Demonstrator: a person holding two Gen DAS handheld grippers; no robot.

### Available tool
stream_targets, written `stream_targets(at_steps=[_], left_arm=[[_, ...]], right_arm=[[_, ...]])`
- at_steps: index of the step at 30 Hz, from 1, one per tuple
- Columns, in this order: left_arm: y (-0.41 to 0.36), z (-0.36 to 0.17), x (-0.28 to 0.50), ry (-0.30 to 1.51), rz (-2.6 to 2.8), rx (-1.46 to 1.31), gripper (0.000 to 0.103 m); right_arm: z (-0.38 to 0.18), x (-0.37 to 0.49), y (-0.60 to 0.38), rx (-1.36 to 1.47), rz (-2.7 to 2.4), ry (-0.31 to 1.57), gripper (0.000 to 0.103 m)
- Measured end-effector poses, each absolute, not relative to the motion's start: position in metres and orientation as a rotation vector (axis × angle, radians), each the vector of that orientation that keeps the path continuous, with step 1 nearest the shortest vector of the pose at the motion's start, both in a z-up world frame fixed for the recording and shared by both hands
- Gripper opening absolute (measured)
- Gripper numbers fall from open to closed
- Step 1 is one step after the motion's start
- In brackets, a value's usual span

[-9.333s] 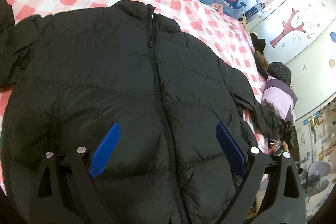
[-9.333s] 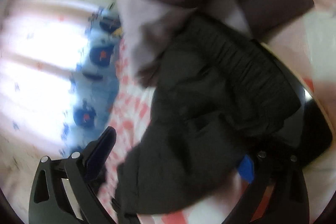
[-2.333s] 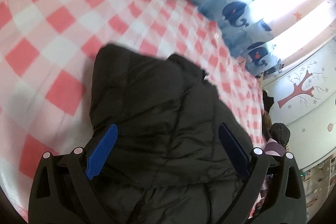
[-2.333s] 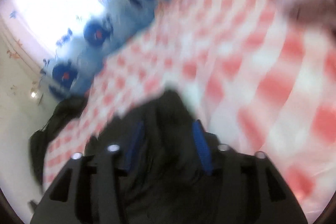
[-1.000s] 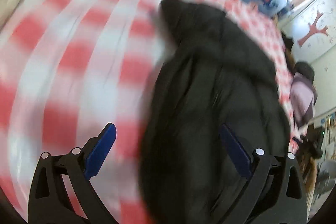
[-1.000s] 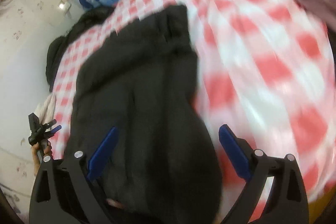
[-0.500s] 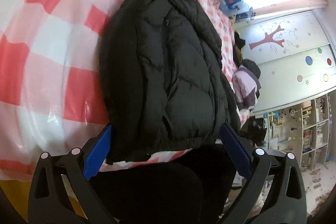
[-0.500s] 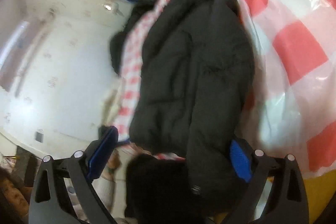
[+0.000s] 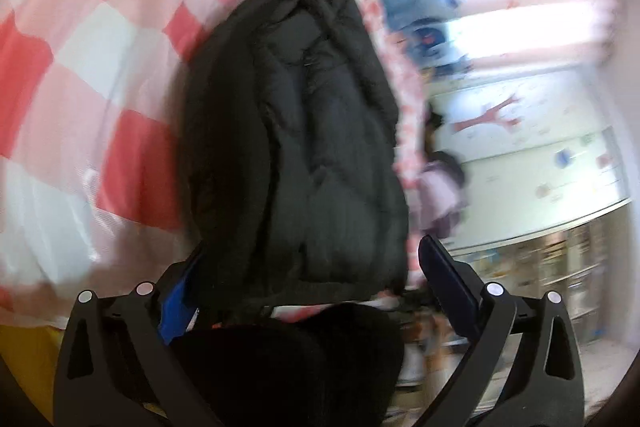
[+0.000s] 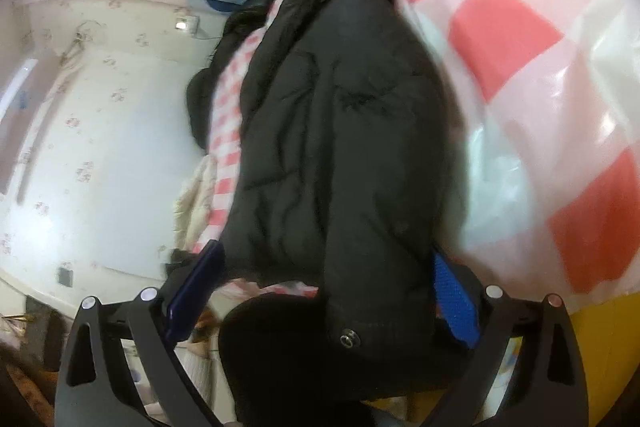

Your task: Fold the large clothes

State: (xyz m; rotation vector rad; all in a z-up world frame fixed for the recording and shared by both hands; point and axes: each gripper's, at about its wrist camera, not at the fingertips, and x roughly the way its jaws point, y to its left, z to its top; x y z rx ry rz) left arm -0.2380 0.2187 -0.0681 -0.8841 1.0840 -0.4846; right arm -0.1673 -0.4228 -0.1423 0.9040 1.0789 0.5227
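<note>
Lying lengthwise ahead of both grippers, the black quilted puffer jacket [image 9: 296, 147] is now sitting as a narrow strip on the red-and-white checked plastic bed cover [image 9: 92, 75], where 9.3 s ago it was spread wide with both sleeves out. That suggests the side folds are done and the hem-to-collar fold is coming next. The left gripper [image 9: 308, 291] is hanging at the near hem with its blue-padded jaws spread wide, gripping nothing; over the last 1.0 s it has been dropping low toward that edge. The right gripper [image 10: 320, 291] is likewise spread open, straddling the hem and a cuff with a metal snap [image 10: 349, 340]. Motion blur is smearing the left view. A dark rounded mass just below each gripper is hiding the hem's lowest edge, and I cannot tell what it is.
</note>
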Motion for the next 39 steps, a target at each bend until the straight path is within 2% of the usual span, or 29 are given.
stream_targets(at_steps=[1, 2, 3, 4, 5, 6, 8, 14, 17, 21, 25, 29, 30, 31, 32, 33, 34, 36, 38, 39], left_arm=[[0.213, -0.074, -0.236, 1.132, -0.452, -0.835, 0.092], [0.209, -0.078, -0.236, 1.167, -0.430, -0.807, 0.079], [0.206, -0.083, -0.236, 1.199, -0.412, -0.784, 0.072], [0.209, -0.084, -0.238, 1.206, -0.398, -0.769, 0.055], [0.207, -0.082, -0.236, 1.205, -0.397, -0.766, 0.024], [0.208, -0.080, -0.237, 1.203, -0.394, -0.778, 0.017], [0.215, -0.072, -0.239, 1.178, -0.371, -0.785, 0.011], [0.200, -0.024, -0.238, 1.122, -0.374, -0.705, 0.010], [0.195, -0.010, -0.238, 1.108, -0.388, -0.686, 0.008], [0.207, 0.013, -0.254, 1.047, -0.434, -0.771, 0.007], [0.214, 0.049, -0.279, 0.986, -0.479, -0.787, 0.007], [0.228, 0.053, -0.312, 1.029, -0.518, -0.718, 0.009], [0.229, 0.046, -0.316, 1.063, -0.533, -0.688, 0.011], [0.231, 0.029, -0.321, 1.124, -0.544, -0.652, 0.020], [0.233, 0.011, -0.325, 1.179, -0.545, -0.646, 0.035], [0.237, -0.012, -0.327, 1.239, -0.545, -0.654, 0.042], [0.241, -0.024, -0.328, 1.258, -0.537, -0.664, 0.051], [0.252, -0.047, -0.329, 1.261, -0.526, -0.726, 0.057], [0.263, -0.064, -0.328, 1.230, -0.540, -0.827, 0.074], [0.266, -0.070, -0.326, 1.211, -0.538, -0.871, 0.077]], right_arm=[[-0.149, -0.165, -0.421, 0.891, 0.507, 1.107, 0.090], [-0.153, -0.165, -0.418, 0.884, 0.496, 1.118, 0.086], [-0.155, -0.165, -0.418, 0.873, 0.480, 1.126, 0.072], [-0.154, -0.166, -0.416, 0.865, 0.477, 1.120, 0.052], [-0.150, -0.167, -0.413, 0.853, 0.481, 1.100, 0.044], [-0.146, -0.169, -0.412, 0.842, 0.483, 1.088, 0.032], [-0.135, -0.171, -0.409, 0.832, 0.497, 1.057, 0.029], [-0.098, -0.167, -0.396, 0.680, 0.459, 1.117, 0.028], [-0.087, -0.163, -0.396, 0.812, 0.544, 1.021, 0.027], [-0.071, -0.166, -0.396, 0.939, 0.638, 0.859, 0.019], [-0.034, -0.195, -0.400, 0.975, 0.765, 0.736, 0.018], [-0.019, -0.225, -0.400, 0.895, 0.819, 0.771, 0.018], [-0.024, -0.229, -0.397, 0.863, 0.830, 0.823, 0.022], [-0.039, -0.231, -0.397, 0.839, 0.826, 0.894, 0.035], [-0.053, -0.229, -0.399, 0.849, 0.822, 0.939, 0.048], [-0.068, -0.228, -0.401, 0.867, 0.818, 0.982, 0.069], [-0.091, -0.225, -0.405, 0.891, 0.790, 1.045, 0.074], [-0.121, -0.224, -0.412, 0.952, 0.762, 1.116, 0.074], [-0.146, -0.222, -0.417, 1.004, 0.739, 1.144, 0.074], [-0.154, -0.221, -0.418, 1.020, 0.737, 1.150, 0.077]])
